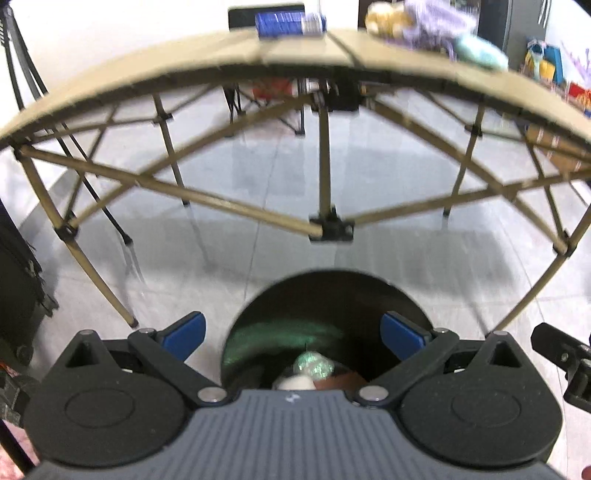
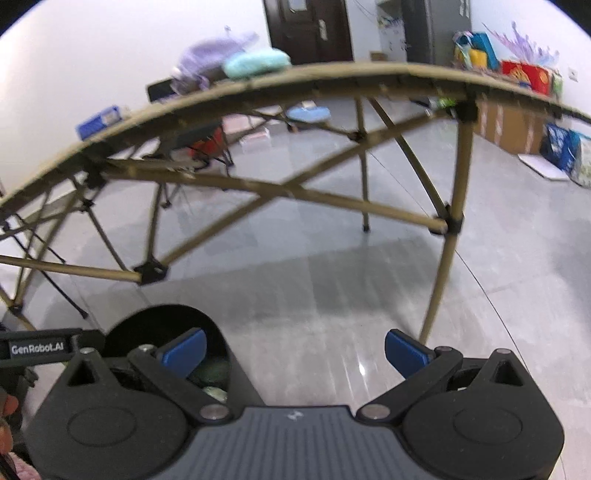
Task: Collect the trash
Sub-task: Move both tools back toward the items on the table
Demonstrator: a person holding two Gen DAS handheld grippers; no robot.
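A black round trash bin (image 1: 325, 295) stands on the floor right under my left gripper (image 1: 293, 334), which is open and empty above its mouth. Inside the bin lie a greenish crumpled wrapper (image 1: 314, 365) and a white scrap (image 1: 295, 384). In the right wrist view the same bin (image 2: 162, 321) is at the lower left, partly behind the left finger (image 2: 184, 350). My right gripper (image 2: 295, 350) is open over bare floor with nothing between its fingers. On the tan folding table (image 1: 147, 74) lie a blue can (image 1: 290, 23) and soft items.
The table (image 2: 332, 74) rests on crossed tan struts and legs (image 2: 443, 277) just ahead of both grippers. A purple cloth (image 2: 214, 51), a teal pad (image 2: 255, 62) and a blue box (image 2: 98, 122) lie on top. Cartons and colourful bags (image 2: 524, 74) line the right wall. Grey tiled floor lies beneath.
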